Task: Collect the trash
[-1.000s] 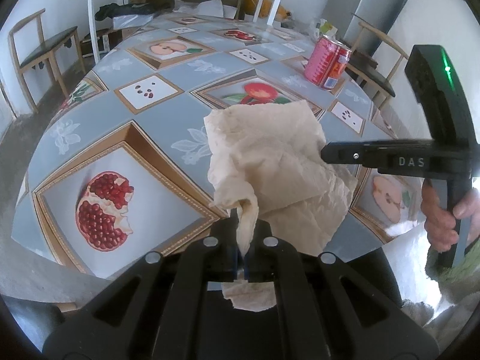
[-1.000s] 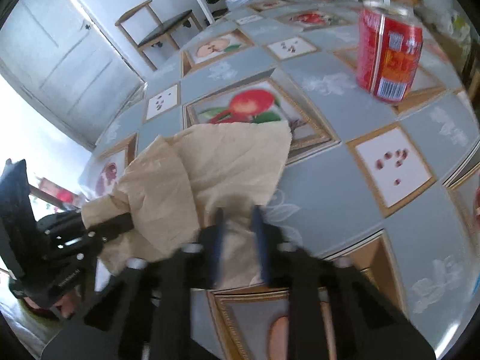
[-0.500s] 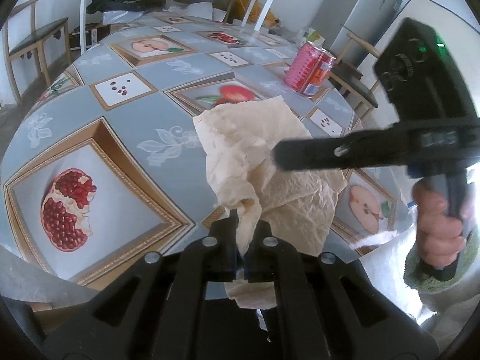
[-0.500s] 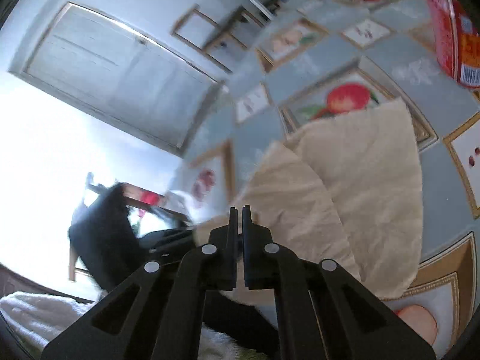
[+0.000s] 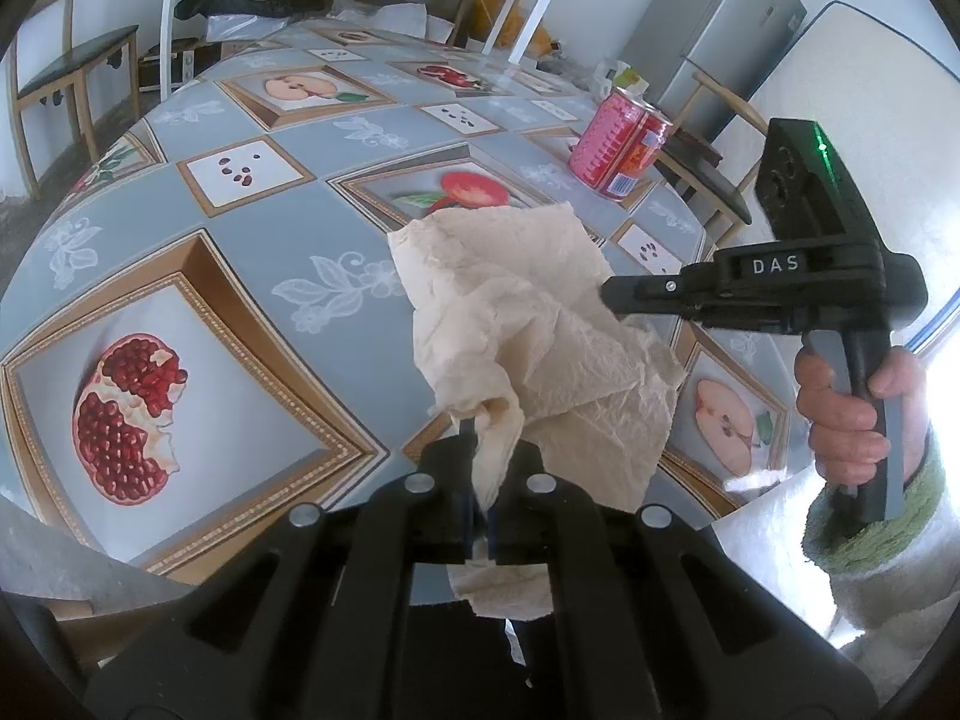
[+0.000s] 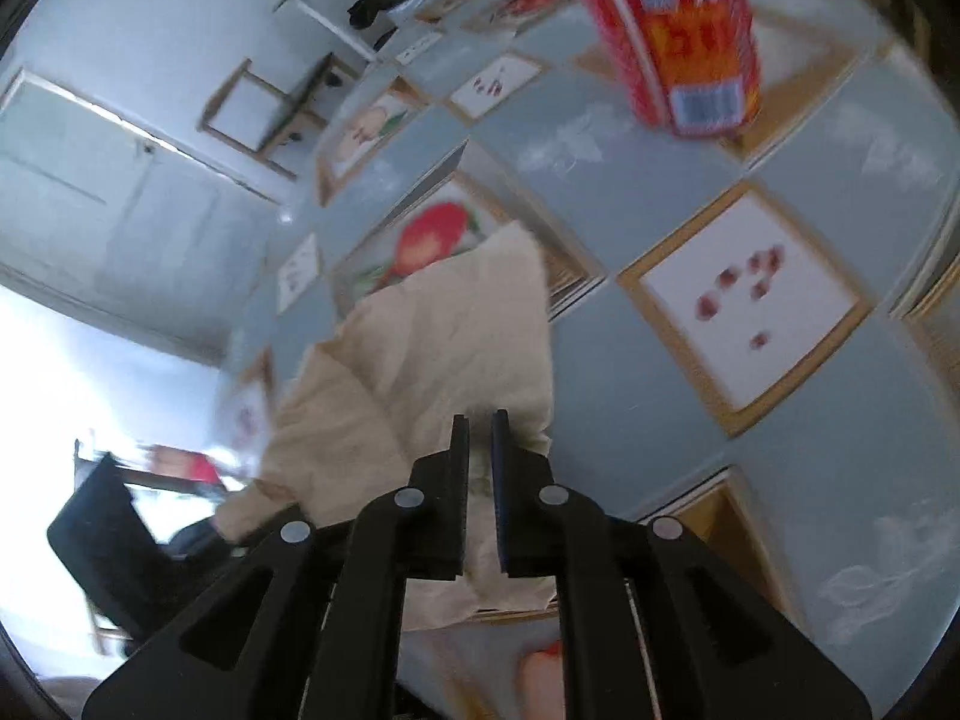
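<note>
Here the left gripper (image 5: 480, 474) pinches a fold of the crumpled beige paper napkin (image 5: 528, 348), its two fingers pressed onto the bunched edge so that the sheet rises from them and drapes down toward the table (image 5: 336, 222). A loose tail of the napkin hangs below the fingers. The far corner of the napkin reaches the printed red fruit panel on the tablecloth.

Taking the napkin as the landmark: the right gripper (image 5: 606, 295) comes in from its right side, fingertip end touching or just at the paper's right edge. White letters "DAS" are readable on the gripper's black body, and a green light glows on its upper block. The right hand (image 5: 852, 402) wraps the handle, with a green cuff below it. In the right wrist view the right gripper (image 6: 478, 420) shows its fingers close together with a narrow slot between them, the napkin (image 6: 444, 354) right in front of the tips; whether paper sits in the slot cannot be told, since that view is blurred.

Beyond the napkin and to its right stands a red drink can (image 5: 621, 153), well apart. In the right wrist view the can (image 6: 672, 30) carries a barcode and yellow characters too smeared to read. A pomegranate picture (image 5: 129, 417) lies left of the napkin.
</note>
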`<state>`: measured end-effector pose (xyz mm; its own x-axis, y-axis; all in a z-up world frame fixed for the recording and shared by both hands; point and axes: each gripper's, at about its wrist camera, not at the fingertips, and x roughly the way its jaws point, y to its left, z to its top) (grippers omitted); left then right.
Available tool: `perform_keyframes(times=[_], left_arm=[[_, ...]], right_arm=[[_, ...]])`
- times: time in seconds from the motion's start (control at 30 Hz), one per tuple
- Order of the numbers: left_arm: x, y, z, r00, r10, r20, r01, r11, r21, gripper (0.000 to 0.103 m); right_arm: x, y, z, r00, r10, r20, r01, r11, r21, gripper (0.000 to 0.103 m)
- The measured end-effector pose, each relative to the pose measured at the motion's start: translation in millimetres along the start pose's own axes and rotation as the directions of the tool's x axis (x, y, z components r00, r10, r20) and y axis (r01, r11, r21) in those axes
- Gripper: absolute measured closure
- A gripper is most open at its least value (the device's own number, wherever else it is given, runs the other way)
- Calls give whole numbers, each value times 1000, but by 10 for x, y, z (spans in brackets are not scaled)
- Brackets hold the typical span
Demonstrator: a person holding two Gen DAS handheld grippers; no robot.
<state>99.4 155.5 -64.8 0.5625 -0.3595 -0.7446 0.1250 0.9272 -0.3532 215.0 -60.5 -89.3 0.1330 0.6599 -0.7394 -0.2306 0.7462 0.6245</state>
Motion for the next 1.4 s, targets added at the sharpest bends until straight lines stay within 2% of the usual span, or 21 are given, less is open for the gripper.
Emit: perform_keyframes(times=[0.07,0.17,0.3,0.43,0.63,0.73,0.9,1.0,1.13,1.2,1.3,1.4], left_arm=[[2,-7,6,1000,1,0,-1,1000,2,102],[1,-15,6,1000,1,1,-1,1000,5,102],[19,-31,13,1000,-6,-1,6,1000,10,102],[42,-71,13,1000,-20,-1,20,1000,21,102],[48,-89,-5,999,-48,6,48,998,38,102],[25,-113,-37,998,-68,7,67,996,67,92],[-71,-157,-101,996,-94,12,92,990,108,70],[-205,-169,-168,993,-119,16,115,984,138,64],[-397,-133,-280,978,-209,24,203,967,156,61],[-439,-145,-335,978,-205,22,198,962,187,61],[-427,-192,-389,987,-158,14,150,961,230,62],[-450,-201,-390,989,-142,45,127,961,246,63]], right_arm=[[134,23,-24,994,96,-54,-95,995,29,95],[276,113,-86,976,192,-106,-189,981,44,95],[354,279,-108,955,259,-148,-258,966,23,95],[476,448,-118,951,245,-189,-253,967,-17,95],[621,556,-59,956,172,-237,-193,979,-71,95],[718,634,3,953,155,-261,-185,978,-95,95],[750,710,49,954,98,-283,-146,978,-152,96],[762,734,73,954,76,-290,-128,978,-165,98],[732,683,66,953,74,-294,-127,979,-163,99],[737,684,76,953,75,-294,-127,979,-161,99],[745,705,79,954,69,-293,-122,978,-167,99],[770,717,88,954,67,-292,-120,978,-168,99]])
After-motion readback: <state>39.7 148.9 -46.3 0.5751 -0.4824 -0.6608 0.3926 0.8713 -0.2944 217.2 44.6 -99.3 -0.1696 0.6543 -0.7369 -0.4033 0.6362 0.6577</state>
